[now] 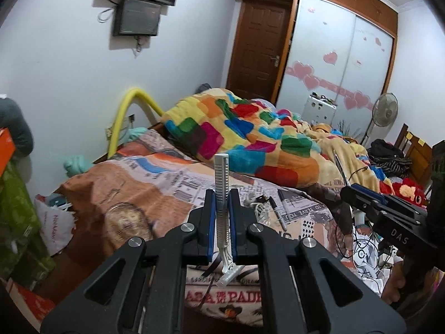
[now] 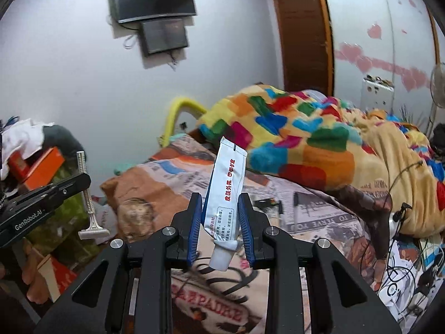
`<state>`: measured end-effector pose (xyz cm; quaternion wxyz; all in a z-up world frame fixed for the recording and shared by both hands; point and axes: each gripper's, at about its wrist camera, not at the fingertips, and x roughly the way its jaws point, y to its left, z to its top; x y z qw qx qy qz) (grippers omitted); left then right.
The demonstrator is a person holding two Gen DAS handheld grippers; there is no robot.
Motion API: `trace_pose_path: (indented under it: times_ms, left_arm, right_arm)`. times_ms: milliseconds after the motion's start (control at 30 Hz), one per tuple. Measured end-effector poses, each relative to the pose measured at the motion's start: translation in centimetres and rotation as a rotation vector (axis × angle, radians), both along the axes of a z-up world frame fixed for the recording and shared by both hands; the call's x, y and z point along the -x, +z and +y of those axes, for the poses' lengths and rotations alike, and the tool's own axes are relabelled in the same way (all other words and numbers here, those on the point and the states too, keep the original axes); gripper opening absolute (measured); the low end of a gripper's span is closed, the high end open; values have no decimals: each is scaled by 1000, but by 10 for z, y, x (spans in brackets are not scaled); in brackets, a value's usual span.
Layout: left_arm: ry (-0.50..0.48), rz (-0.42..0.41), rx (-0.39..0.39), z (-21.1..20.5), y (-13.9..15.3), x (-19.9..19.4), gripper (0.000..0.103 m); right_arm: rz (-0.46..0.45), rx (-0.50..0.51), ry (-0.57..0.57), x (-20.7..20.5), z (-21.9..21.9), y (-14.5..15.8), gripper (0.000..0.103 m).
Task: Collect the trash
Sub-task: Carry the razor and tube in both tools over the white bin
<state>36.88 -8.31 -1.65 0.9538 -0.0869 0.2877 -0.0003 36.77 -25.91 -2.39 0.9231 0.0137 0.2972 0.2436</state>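
Note:
My left gripper is shut on a white disposable razor, which stands upright with its handle up and its blade head hanging below the pads. The right wrist view shows the same razor in the left gripper at the left edge. My right gripper is shut on a white ointment tube with red print, cap end down and crimped end up. In the left wrist view the right gripper enters from the right. Both are held above the newspaper-print bed sheet.
A patchwork blanket is heaped on the bed's far side. Pens and small bits lie on the sheet. A white bag and green boxes sit left of the bed, tangled cables and papers to the right. A fan stands by the wardrobe.

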Motion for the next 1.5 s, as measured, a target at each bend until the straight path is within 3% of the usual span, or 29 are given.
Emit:
trace_pose_path:
  times_ms: [367,700,933,1133,1500]
  left_arm:
    - [174,-18,-38,65,18,99,8]
    - [305,35,-35,122,-6,156,8]
    - [389,161,-6,166,-58,168,8]
    - [446,269,64,203,-117,166,8]
    - [488,485,205,244,-229,139,8]
  right_arm:
    - [-39,-21,178,61,62,19,24]
    - [35,-3,347,103,139,-9,24]
    - [110,53,422,122,192,-48,24]
    - [185,122,479,127,229,-87,24]
    - [370,232,582,105,291,-172,25]
